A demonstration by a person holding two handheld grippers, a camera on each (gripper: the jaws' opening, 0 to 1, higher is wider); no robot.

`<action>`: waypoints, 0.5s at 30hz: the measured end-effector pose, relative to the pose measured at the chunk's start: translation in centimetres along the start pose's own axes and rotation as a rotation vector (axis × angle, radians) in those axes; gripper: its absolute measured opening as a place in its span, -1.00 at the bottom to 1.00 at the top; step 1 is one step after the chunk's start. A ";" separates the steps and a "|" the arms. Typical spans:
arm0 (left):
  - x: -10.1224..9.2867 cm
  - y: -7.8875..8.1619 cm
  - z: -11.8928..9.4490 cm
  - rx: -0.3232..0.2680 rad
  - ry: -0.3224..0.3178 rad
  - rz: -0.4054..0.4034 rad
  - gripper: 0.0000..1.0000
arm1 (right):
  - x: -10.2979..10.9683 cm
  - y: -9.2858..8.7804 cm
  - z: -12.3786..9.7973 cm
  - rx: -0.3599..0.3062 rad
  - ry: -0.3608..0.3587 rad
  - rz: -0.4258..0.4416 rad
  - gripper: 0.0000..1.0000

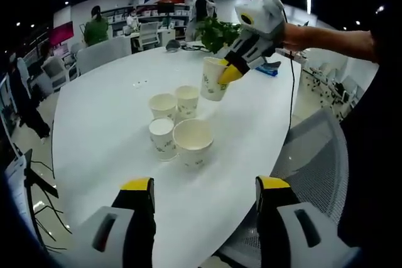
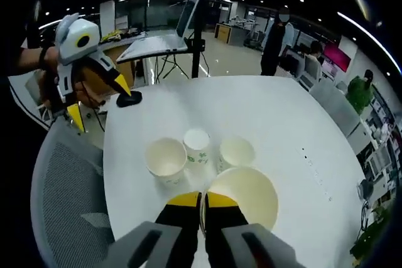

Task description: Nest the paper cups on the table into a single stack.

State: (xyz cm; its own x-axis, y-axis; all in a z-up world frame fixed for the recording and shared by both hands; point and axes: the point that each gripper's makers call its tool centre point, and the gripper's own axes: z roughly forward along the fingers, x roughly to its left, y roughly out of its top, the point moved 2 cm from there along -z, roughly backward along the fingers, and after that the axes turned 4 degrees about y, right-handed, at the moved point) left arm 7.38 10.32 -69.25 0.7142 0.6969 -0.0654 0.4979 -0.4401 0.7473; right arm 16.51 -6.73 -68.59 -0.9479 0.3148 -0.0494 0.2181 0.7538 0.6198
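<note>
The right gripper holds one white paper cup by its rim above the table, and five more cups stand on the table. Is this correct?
Not quite. The right gripper does hold a white paper cup by its rim above the white round table, but the left gripper view shows four cups standing there, not five: two at the back and two in front.

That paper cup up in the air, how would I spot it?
Find the white oval table, then the four white paper cups clustered on it. The lifted paper cup hangs above them, tilted, its rim pinched by the right gripper; it alone is off the table.
</note>
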 end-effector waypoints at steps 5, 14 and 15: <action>-0.1 0.0 0.0 0.002 -0.002 -0.002 0.28 | 0.7 0.8 0.6 -0.001 0.021 -0.028 -1.00; 0.0 -0.2 0.1 -0.003 -0.009 -0.009 0.28 | 2.1 3.1 1.5 -0.013 0.060 -0.078 -1.00; 0.1 -0.3 0.2 -0.002 -0.009 -0.009 0.28 | 2.2 3.3 1.6 -0.011 0.065 -0.086 -1.00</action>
State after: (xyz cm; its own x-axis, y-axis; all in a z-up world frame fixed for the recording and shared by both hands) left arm 7.39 10.39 -69.58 0.7141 0.6957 -0.0781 0.5032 -0.4326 0.7481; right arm 15.48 -2.64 -67.88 -0.9760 0.2113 -0.0523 0.1331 0.7697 0.6244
